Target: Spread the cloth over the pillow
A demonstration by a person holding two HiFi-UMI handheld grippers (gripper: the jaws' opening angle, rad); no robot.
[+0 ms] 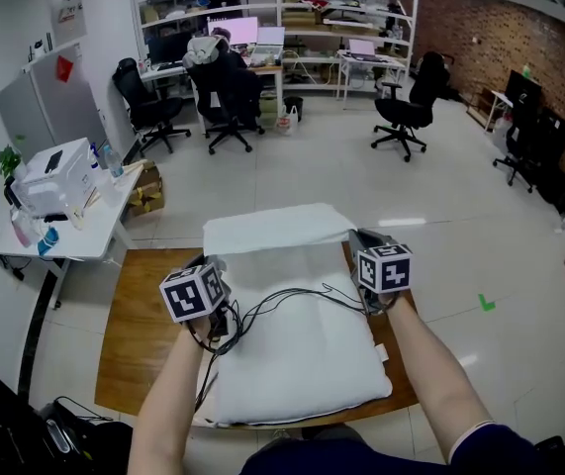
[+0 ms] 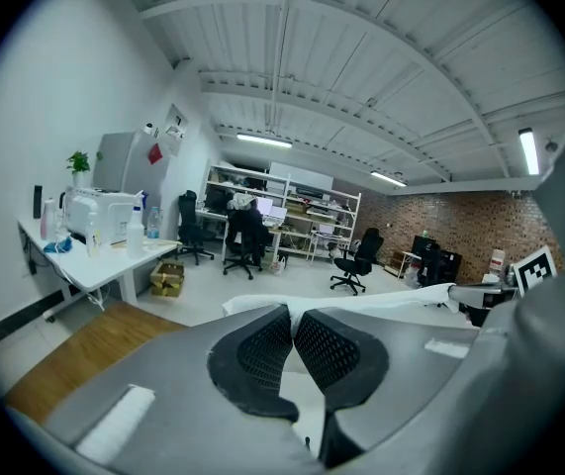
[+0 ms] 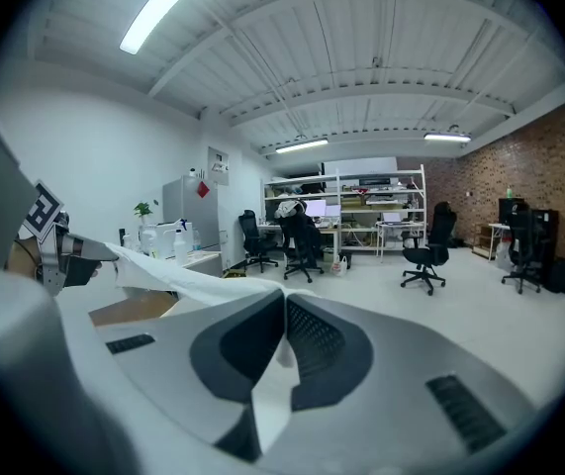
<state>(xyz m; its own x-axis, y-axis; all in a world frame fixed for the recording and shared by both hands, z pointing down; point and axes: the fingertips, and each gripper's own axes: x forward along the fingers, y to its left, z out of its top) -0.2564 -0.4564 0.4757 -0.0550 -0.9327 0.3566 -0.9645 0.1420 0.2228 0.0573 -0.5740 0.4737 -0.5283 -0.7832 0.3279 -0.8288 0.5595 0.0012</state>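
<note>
A white pillow [image 1: 302, 354] lies on a wooden table [image 1: 139, 315]. A white cloth [image 1: 277, 234] hangs stretched above the pillow's far end, one corner in each gripper. My left gripper [image 1: 217, 264] is shut on the cloth's left corner; in the left gripper view [image 2: 292, 327] the cloth [image 2: 361, 305] runs off to the right from between the pads. My right gripper [image 1: 357, 238] is shut on the right corner; in the right gripper view [image 3: 284, 315] the cloth [image 3: 178, 283] runs left toward the other gripper [image 3: 59, 255].
Black cables [image 1: 262, 310] trail over the pillow between the arms. A white desk [image 1: 59, 234] with a printer stands left of the table, a cardboard box [image 1: 146, 191] beside it. Office chairs [image 1: 401, 117] and shelves stand farther back on the tiled floor.
</note>
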